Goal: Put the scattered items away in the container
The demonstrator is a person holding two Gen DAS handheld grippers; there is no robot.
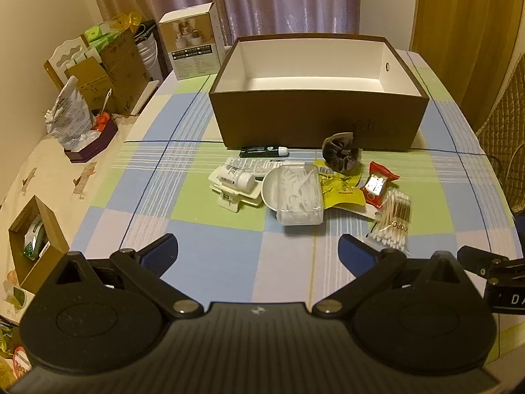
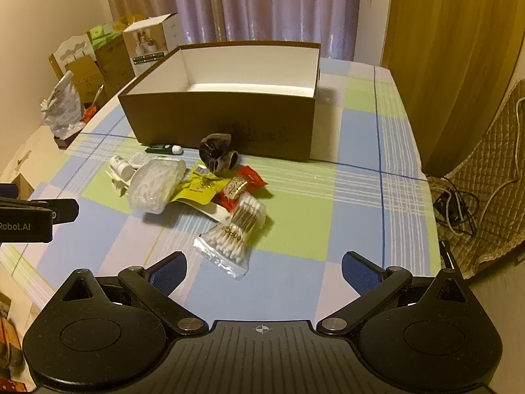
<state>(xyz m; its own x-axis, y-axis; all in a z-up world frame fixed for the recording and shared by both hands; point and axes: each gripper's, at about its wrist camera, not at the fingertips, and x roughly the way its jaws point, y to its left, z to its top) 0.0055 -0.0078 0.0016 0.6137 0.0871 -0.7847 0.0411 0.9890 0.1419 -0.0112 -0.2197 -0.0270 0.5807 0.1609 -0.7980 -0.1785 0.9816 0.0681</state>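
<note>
Left wrist view: left gripper (image 1: 257, 252) gapes wide, empty, near the cotton-swab bag (image 1: 393, 221); right gripper (image 2: 264, 271) likewise; far beyond stands the brown box (image 1: 315, 121).

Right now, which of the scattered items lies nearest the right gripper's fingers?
The clear plastic bag of white-tipped cotton swabs: it sits at the near edge of the pile, just ahead of the open right gripper, while the red snack packet lies behind it.

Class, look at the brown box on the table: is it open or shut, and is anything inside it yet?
Open and seemingly empty: the brown box has no lid on, and only its bare white interior shows in both views.
</note>
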